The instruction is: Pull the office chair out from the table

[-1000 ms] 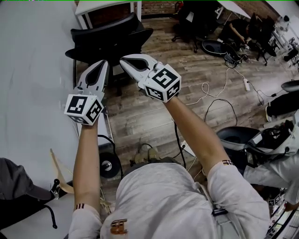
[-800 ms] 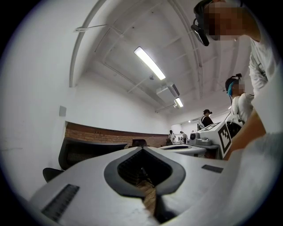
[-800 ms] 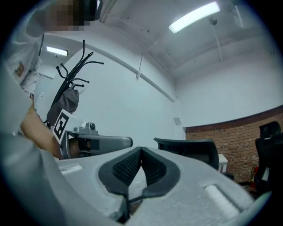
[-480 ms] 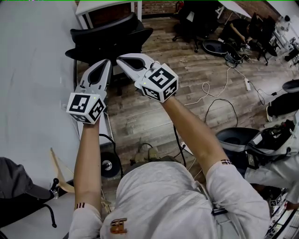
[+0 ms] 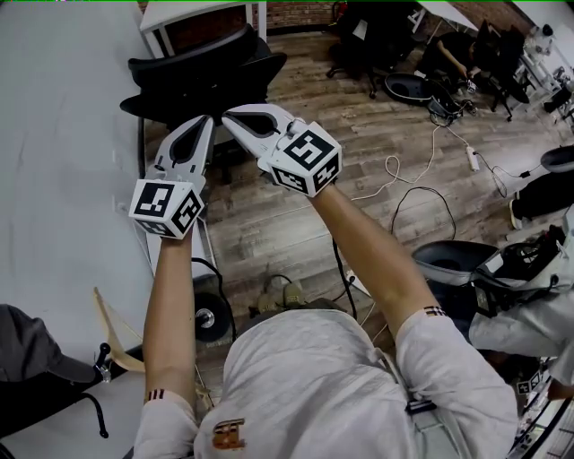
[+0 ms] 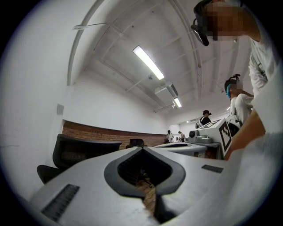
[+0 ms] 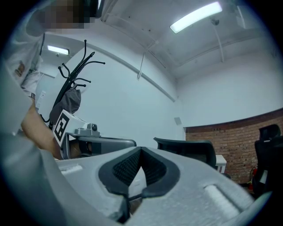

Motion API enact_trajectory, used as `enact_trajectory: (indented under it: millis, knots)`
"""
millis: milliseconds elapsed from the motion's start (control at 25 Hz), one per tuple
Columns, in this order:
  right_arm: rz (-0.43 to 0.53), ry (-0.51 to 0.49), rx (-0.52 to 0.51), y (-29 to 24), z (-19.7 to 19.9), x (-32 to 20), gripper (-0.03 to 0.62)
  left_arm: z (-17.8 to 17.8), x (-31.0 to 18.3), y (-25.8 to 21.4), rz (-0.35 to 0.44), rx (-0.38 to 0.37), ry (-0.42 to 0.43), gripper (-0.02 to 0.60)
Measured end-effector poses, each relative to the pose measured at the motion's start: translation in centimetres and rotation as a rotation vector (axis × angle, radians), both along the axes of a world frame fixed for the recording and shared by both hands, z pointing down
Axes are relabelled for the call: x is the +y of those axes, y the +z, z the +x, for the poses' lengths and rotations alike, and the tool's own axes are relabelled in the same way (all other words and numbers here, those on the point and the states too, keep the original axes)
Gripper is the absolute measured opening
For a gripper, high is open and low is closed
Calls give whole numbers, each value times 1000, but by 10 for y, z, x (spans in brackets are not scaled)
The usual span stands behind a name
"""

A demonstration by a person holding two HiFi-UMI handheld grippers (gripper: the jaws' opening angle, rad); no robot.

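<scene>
Standing just beyond both closed jaws: office chair.

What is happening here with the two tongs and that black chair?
A person holds tongs in each hand, stretched out toward a black office chair that stands by a white table. The left tongs and the right tongs are both shut and empty, their tips close together. The chair is not yet gripped.
</scene>
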State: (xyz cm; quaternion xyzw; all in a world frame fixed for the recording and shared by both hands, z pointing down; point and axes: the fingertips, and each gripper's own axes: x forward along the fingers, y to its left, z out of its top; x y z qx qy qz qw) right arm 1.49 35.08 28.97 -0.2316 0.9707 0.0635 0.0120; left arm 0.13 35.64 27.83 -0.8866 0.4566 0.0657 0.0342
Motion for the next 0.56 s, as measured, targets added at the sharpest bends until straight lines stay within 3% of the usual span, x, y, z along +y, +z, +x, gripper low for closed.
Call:
enact_trajectory:
  millis: [560]
  knots:
    - [2,-7,-2,-2,1,-8,0,0,-8,-1,1,3,-5,0]
